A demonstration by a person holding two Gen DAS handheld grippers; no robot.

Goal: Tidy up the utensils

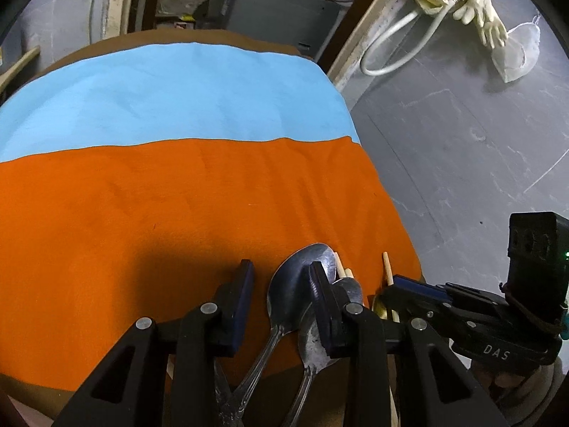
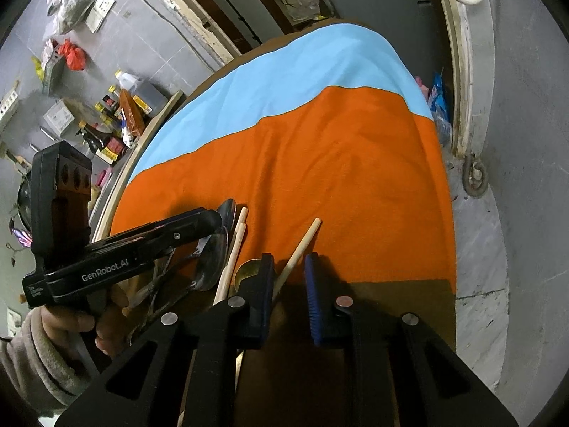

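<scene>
Two steel spoons (image 1: 295, 284) lie on the near right of the orange cloth (image 1: 177, 206), with wooden chopsticks (image 1: 387, 270) beside them. My left gripper (image 1: 281, 284) is open, its jaws straddling the larger spoon's bowl, the right finger (image 1: 320, 291) resting over it. In the right wrist view a single chopstick (image 2: 298, 252) runs between the jaws of my open right gripper (image 2: 290, 277). Two more chopsticks (image 2: 233, 249), the spoons (image 2: 213, 252) and a small brass spoon bowl (image 2: 249, 270) lie to its left, under the left gripper (image 2: 199, 224).
A blue cloth (image 1: 170, 92) covers the far half of the round table. The table edge (image 2: 409, 306) is bare brown near me. Grey floor (image 1: 462, 149) lies to the right with a hose and rubber gloves (image 1: 476, 10). Bottles (image 2: 117, 114) stand on the floor at left.
</scene>
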